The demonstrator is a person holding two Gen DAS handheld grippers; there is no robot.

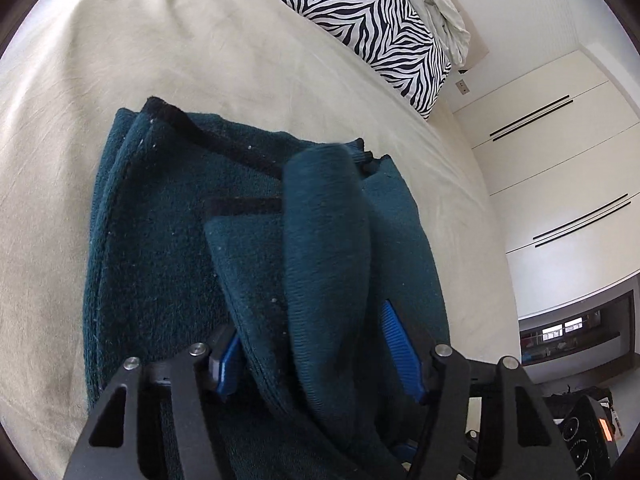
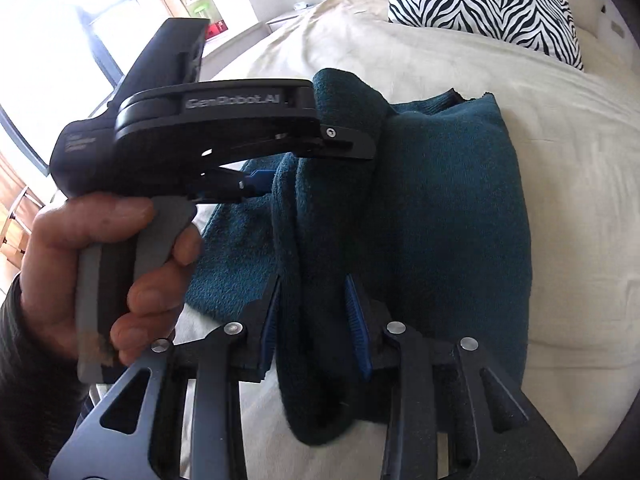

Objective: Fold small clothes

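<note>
A dark teal knitted garment [image 1: 168, 240] with black trim lies partly folded on a cream bed [image 1: 120, 60]. My left gripper [image 1: 316, 344] is shut on a thick raised fold of it, its blue pads [image 1: 400, 344] pressing both sides. My right gripper [image 2: 316, 332] is shut on a fold of the same garment [image 2: 452, 208] near its close edge, blue pads [image 2: 356, 320] on each side. The left gripper's black body [image 2: 208, 120] shows in the right wrist view, held by a hand [image 2: 100, 264], its tip buried in the fabric.
A zebra-striped pillow [image 1: 372, 28] lies at the head of the bed, also in the right wrist view [image 2: 488, 4]. White bedding [image 1: 436, 4] is bunched behind it. White wardrobe doors [image 1: 560, 152] stand beside the bed. A bright window [image 2: 60, 20] is at left.
</note>
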